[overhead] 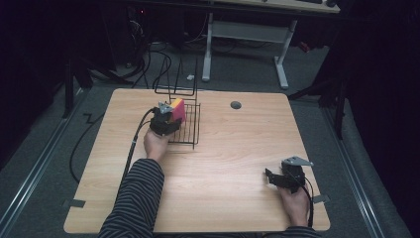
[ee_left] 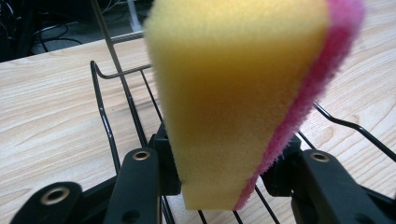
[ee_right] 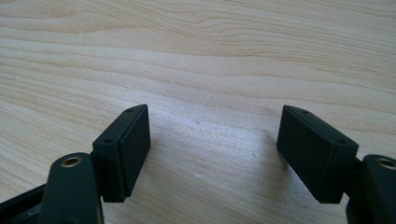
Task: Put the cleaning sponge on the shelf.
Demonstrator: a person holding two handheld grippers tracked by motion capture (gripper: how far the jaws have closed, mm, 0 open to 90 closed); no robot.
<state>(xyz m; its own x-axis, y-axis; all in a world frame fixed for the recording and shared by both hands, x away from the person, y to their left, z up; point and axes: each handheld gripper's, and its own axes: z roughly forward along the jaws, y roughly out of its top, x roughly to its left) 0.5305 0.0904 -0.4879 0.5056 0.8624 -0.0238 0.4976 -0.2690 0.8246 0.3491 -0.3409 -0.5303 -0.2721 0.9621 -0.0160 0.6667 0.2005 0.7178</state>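
A pale wooden table point(overhead: 223, 163) is seen from above in a dark room, with cables on the grey floor and the white legs of a desk point(overhead: 247, 34) behind it. A black wire rack point(overhead: 185, 126) stands on the far left part of the table. The left gripper point(overhead: 167, 119), held in a hand that comes out of a striped sleeve point(overhead: 136, 203), is placed at the near left edge of the rack. A sponge point(ee_left: 233, 98), yellow with a pink scouring layer on one side, is clamped upright between its jaws; the sponge is squeezed narrow at its lower end where the pads press on it, and it is held above the wires of the rack. The right gripper point(overhead: 278, 177) is held low at the near right side of the table, well apart from the rack. In the right gripper view its jaws are seen spread wide apart over bare wood, with nothing between them.
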